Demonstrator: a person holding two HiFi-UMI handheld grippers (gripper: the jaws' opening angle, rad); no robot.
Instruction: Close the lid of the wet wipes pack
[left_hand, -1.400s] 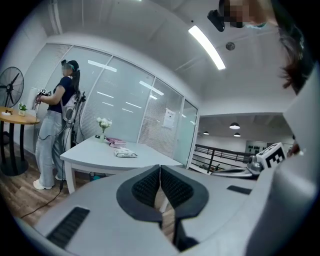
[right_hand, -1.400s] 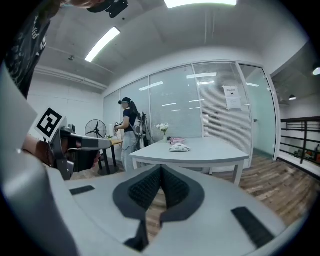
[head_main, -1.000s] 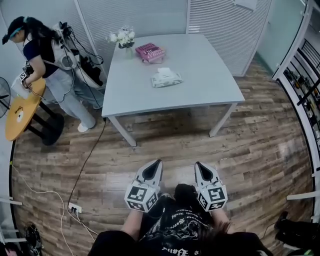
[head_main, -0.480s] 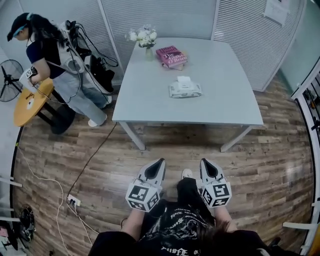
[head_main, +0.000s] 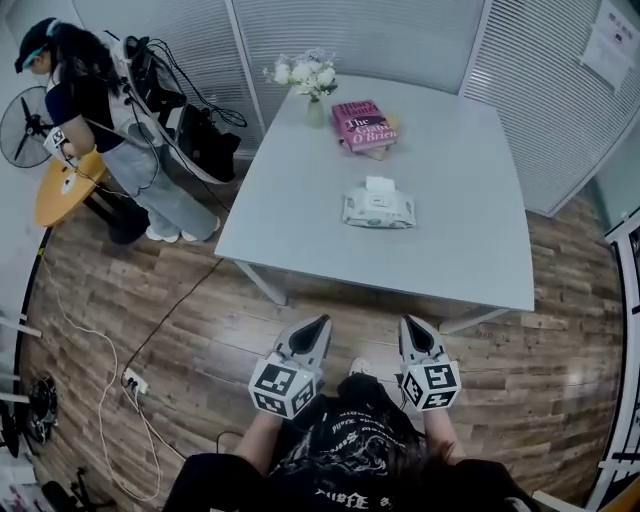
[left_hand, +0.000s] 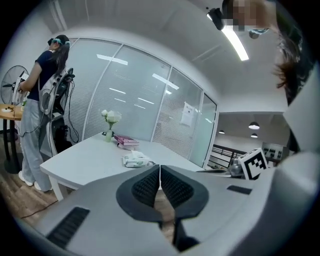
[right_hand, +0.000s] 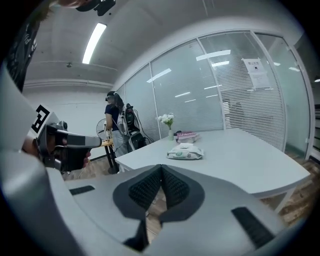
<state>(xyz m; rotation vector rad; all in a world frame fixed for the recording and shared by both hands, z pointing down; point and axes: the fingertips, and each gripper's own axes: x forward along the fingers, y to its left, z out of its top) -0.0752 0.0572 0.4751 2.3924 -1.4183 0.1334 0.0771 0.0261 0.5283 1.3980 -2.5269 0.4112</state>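
Observation:
The wet wipes pack (head_main: 378, 207) lies near the middle of the grey table (head_main: 300, 240), white with green print, its lid flap standing up at the far side. It also shows in the left gripper view as the pack (left_hand: 137, 160) and in the right gripper view as the pack (right_hand: 185, 152). My left gripper (head_main: 319, 325) and right gripper (head_main: 411, 324) are held side by side in front of my body, over the wooden floor short of the table's near edge. Both are shut with nothing between the jaws.
A pink book (head_main: 364, 124) and a vase of white flowers (head_main: 313, 85) stand at the table's far side. A person (head_main: 110, 120) works at a small round yellow table (head_main: 62, 190) to the left, beside a fan (head_main: 22, 125). Cables and a power strip (head_main: 131, 381) lie on the floor.
The table and pack have come closer and lower in the head view as I walked toward them. Both grippers stayed shut, side by side.

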